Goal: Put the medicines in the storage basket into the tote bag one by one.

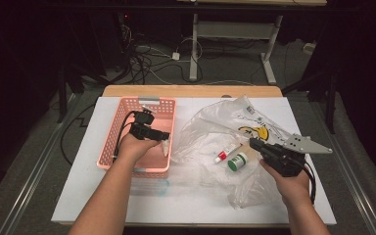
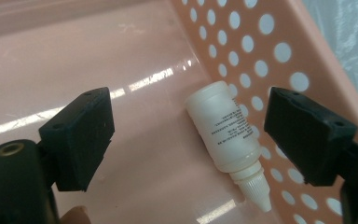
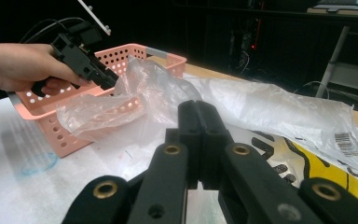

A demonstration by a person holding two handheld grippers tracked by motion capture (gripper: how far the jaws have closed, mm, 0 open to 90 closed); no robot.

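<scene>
- The left gripper (image 1: 162, 136) is held inside the pink basket (image 1: 111, 134), low by its right wall.
- Its 2 jaws are spread wide, and nothing is gripped.
- A small white bottle (image 2: 227, 129) is seen lying flat on the basket floor, between the 2 jaws and close to the holed wall.
- Neither pad is touched by the bottle.
- The right gripper (image 1: 253, 143) is held over the clear bag (image 1: 210, 122), to the right of the basket.
- Its 2 jaws are pressed together, and nothing is held.
- A red-capped tube (image 1: 226, 153) and a green tub (image 1: 237, 161) are seen on the bag.
</scene>
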